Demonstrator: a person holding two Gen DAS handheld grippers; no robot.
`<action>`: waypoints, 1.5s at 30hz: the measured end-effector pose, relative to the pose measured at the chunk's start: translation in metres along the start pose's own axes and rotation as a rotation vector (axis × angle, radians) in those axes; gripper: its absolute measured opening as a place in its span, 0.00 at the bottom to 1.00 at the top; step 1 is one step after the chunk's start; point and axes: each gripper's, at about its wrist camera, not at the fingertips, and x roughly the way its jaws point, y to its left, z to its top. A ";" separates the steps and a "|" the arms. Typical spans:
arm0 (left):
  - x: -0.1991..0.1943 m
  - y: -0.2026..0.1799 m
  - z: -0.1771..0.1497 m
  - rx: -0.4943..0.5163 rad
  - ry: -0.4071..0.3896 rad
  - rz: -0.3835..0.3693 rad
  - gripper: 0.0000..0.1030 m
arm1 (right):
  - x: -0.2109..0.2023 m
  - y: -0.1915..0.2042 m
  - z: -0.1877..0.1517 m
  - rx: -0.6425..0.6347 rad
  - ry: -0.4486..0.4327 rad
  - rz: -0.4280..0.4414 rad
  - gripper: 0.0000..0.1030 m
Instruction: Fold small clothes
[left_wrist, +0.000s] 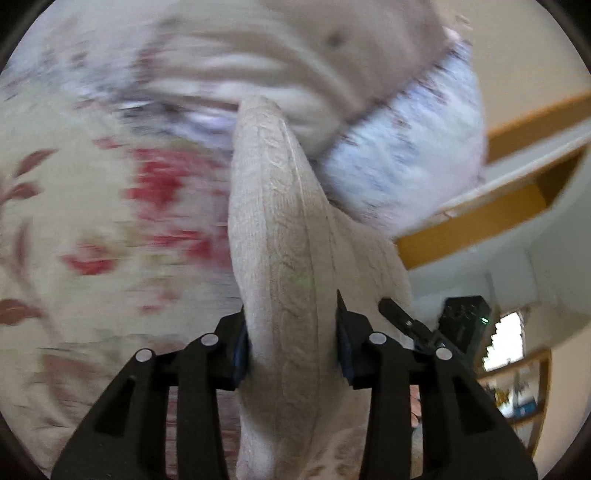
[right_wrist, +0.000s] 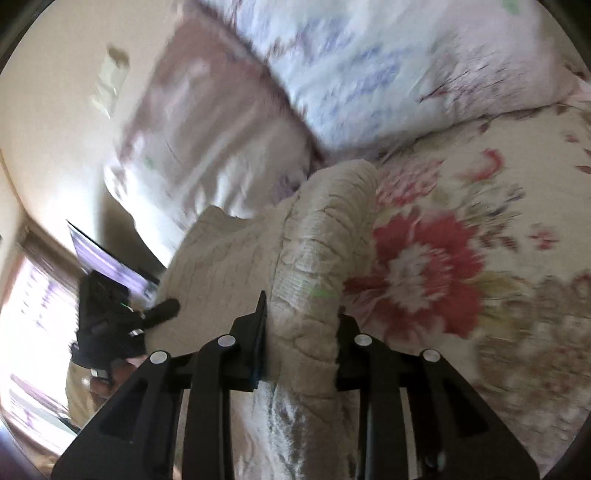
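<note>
My left gripper (left_wrist: 291, 339) pinches a bunched fold of the beige knit garment (left_wrist: 273, 236), and my right gripper (right_wrist: 301, 339) clamps another fold; it hangs between them above the floral bedspread (right_wrist: 424, 258), near the pillows (right_wrist: 369, 74).

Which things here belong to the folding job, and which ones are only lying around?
Part of the job:
- beige knitted garment, pinched by both
- left tongs
- right tongs

Only lying around:
- floral bedspread
- pale blue floral pillow
- dusty pink pillow
</note>
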 end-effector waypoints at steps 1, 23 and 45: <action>0.002 0.013 0.001 -0.025 -0.001 0.049 0.40 | 0.014 -0.001 -0.001 0.002 0.038 -0.022 0.30; -0.008 -0.051 -0.056 0.440 -0.155 0.402 0.73 | 0.026 -0.020 0.017 -0.016 -0.075 -0.291 0.09; -0.008 -0.055 -0.077 0.498 -0.193 0.589 0.88 | -0.014 0.040 -0.025 -0.256 -0.150 -0.330 0.42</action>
